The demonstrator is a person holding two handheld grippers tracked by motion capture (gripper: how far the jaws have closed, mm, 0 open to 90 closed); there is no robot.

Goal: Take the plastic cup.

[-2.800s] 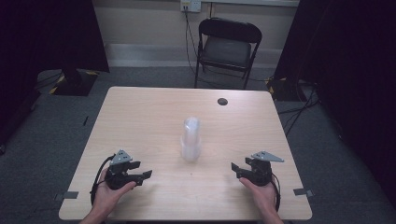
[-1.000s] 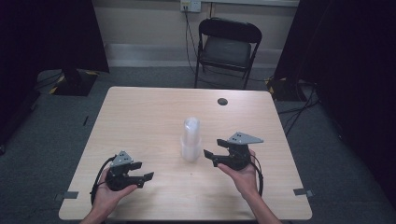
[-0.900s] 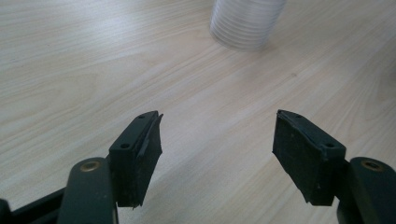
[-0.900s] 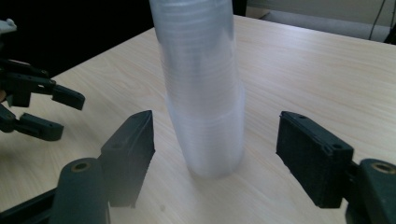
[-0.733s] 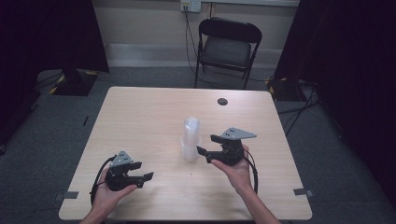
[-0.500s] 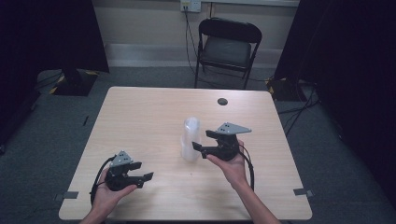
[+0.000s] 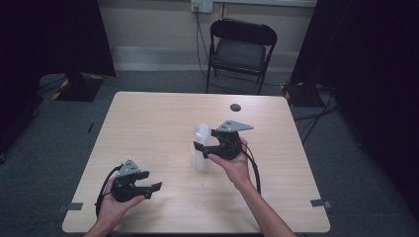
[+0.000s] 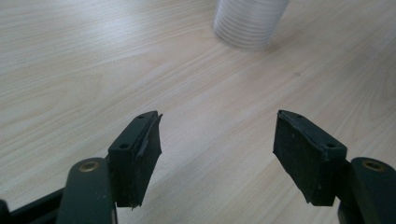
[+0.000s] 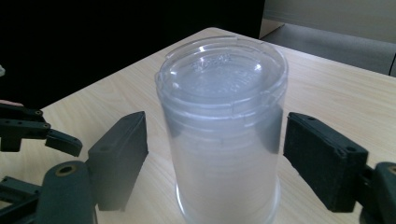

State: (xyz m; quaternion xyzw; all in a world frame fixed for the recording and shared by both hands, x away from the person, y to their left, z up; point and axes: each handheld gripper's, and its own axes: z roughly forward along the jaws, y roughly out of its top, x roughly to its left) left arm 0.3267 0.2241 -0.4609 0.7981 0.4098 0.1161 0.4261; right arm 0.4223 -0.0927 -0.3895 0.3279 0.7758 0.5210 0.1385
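A tall stack of clear plastic cups (image 7: 201,134) stands upside down at the middle of the wooden table (image 7: 148,118). My right gripper (image 7: 202,151) has come up to it from the right. Its jaws have just been opening and now stand on either side of the stack (image 9: 222,93), with the pads apart from the plastic. My left gripper (image 7: 150,180) rests in the hand near the front left of the table. Its jaws are wide open over bare wood (image 8: 217,149), and the base of the stack (image 8: 250,21) lies ahead of them.
A small dark round object (image 7: 235,107) lies near the table's far edge. A black folding chair (image 7: 239,49) stands behind the table. My left gripper (image 9: 28,130) shows at the left of the right gripper view.
My right hand has moved left from the table's front right up to the cup stack, and its jaws have widened around it. The left hand has stayed put.
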